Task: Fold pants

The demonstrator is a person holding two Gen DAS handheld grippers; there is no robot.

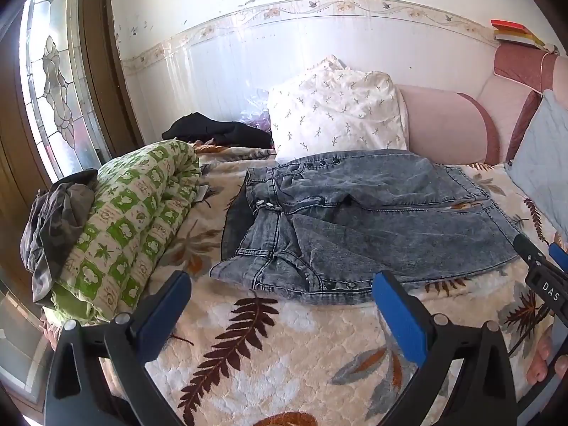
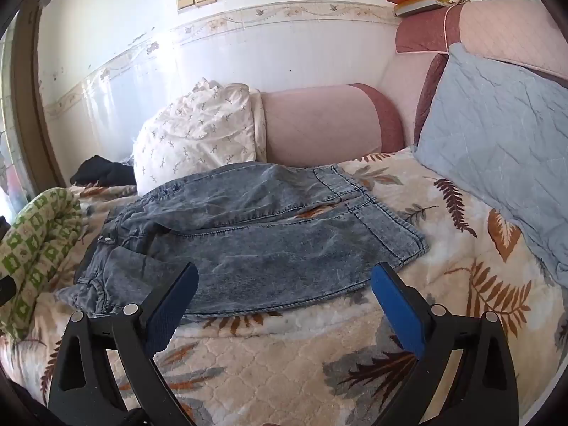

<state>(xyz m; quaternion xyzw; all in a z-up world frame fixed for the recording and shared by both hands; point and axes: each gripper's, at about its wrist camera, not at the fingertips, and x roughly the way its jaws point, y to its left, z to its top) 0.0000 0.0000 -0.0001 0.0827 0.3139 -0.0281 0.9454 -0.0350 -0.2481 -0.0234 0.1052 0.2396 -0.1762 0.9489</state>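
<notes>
Both grippers hang spread wide and grasp nothing: the left gripper (image 1: 282, 296) sits just short of the near edge of the jeans (image 1: 372, 227), and the right gripper (image 2: 285, 291) hovers over that same near edge. From the left wrist view the right gripper (image 1: 543, 266) also shows at the far right edge.

Folded into a compact grey-blue stack, the jeans (image 2: 255, 234) lie on a cream blanket (image 2: 319, 362) printed with brown and grey leaves. Behind them a white pillow (image 1: 337, 113) with small sprigs leans against a pink headboard (image 2: 319, 124). A blue quilted cushion (image 2: 497, 142) stands to the right. Left of the jeans lies a rolled green-and-white quilt (image 1: 127, 223), with dark clothes (image 1: 53, 220) piled at its far left end and a black garment (image 1: 220, 133) further back. Books (image 2: 419, 0) rest on top of the headboard. The wall is white with a floral border (image 1: 319, 9), and a stained-glass window (image 1: 53, 78) sits at the left.
</notes>
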